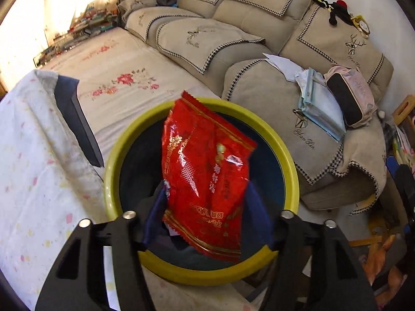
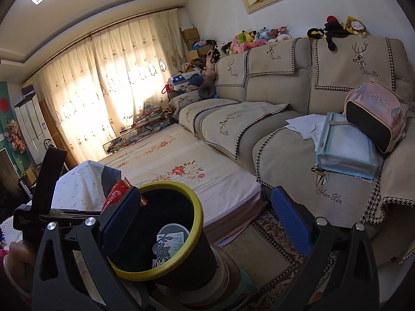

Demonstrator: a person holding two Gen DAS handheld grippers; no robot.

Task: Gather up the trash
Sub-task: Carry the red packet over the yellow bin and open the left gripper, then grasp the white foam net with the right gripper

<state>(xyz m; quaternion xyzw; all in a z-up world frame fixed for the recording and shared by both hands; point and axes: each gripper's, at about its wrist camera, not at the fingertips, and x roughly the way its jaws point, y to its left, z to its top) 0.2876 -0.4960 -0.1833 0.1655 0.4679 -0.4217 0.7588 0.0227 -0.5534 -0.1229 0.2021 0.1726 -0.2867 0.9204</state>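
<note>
Left gripper point(image 1: 207, 207) jaws apart, red snack wrapper point(image 1: 205, 176) loose between the blue pads, directly over the mouth of the yellow-rimmed bin point(image 1: 290, 160); right gripper point(image 2: 205, 220) spread wide, nothing in it, bin point(image 2: 199, 215) just beside its left finger; printed packet point(image 2: 168, 248) on the bin floor.

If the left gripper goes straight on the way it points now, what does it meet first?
The left gripper would first meet the shiny red plastic snack wrapper hanging between its open fingers. Behind it lies the dark inside of the black round bin with a yellow rim. Depth is unclear.
</note>
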